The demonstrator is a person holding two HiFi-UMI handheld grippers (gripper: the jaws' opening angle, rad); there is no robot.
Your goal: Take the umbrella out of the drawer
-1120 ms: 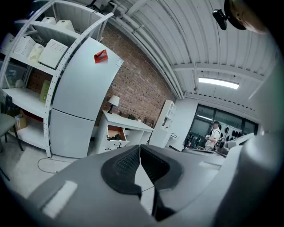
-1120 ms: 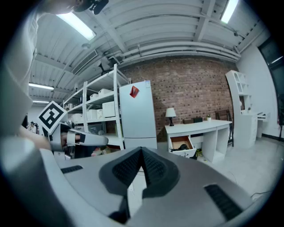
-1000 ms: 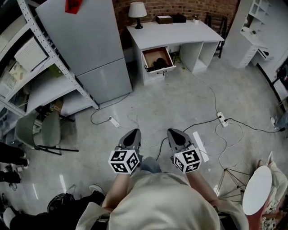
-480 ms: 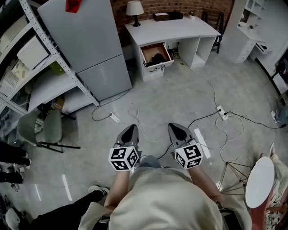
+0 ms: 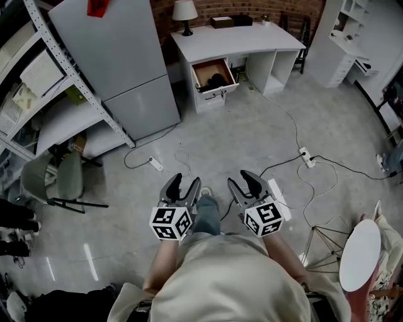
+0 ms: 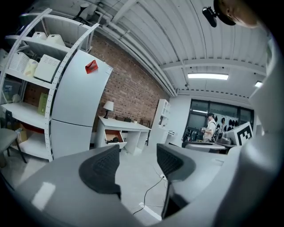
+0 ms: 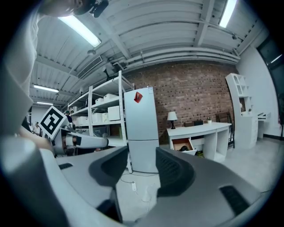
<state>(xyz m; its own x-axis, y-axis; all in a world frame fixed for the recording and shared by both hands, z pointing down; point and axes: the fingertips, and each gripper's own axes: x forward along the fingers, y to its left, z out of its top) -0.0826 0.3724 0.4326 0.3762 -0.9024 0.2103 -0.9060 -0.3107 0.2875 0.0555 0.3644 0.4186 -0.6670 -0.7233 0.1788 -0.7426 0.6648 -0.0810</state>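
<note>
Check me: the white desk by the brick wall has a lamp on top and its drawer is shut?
No: the drawer is pulled open, a dark object inside; the head view shows it. The white desk by the brick wall does carry a lamp.

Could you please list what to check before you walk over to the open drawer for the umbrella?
1. Drawer open: ok.
2. Umbrella present: a dark thing lies in the drawer, but it is too small to identify: cannot tell.
3. Left gripper empty, jaws opening: ok.
4. Right gripper empty, jaws opening: ok.
5. Drawer within reach: not ok, open floor lies between.
6. Path free of trip hazards: not ok, a power strip lies ahead.
</note>
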